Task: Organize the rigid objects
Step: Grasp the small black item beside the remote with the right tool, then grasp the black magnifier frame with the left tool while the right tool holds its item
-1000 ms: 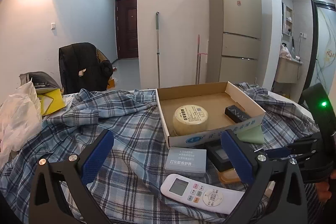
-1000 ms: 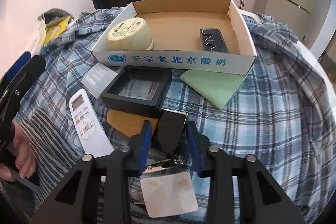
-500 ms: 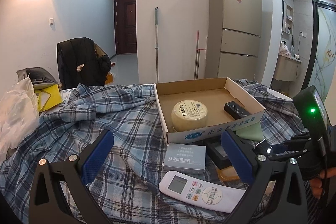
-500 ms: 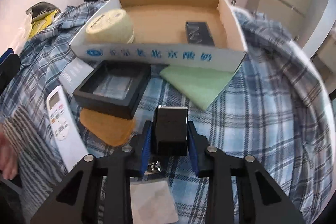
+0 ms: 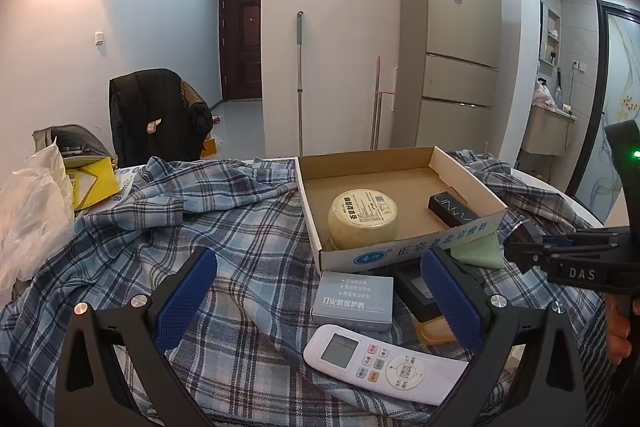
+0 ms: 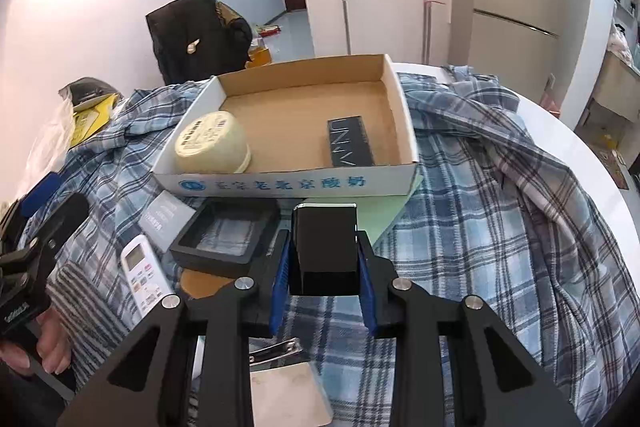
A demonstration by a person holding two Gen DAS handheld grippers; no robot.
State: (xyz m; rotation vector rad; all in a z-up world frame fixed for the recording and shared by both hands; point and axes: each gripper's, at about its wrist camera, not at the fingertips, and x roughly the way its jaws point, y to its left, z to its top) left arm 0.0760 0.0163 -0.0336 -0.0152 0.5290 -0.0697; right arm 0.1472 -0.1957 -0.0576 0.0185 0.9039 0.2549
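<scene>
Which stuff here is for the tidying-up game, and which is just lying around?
For the job: cardboard box, black block held by the right gripper, remote, grey box, black tray.

Just lying about: plaid cloth, plastic bag, jacket, fridge.

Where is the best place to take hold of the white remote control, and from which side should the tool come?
Grip the white remote control across its narrow width, near the middle, below the screen, coming from above. It lies flat, face up, on the plaid cloth; its long body is probably too long for the tool, while its long edges look clear. The grey box lies close to its screen end, so avoid that end.
</scene>
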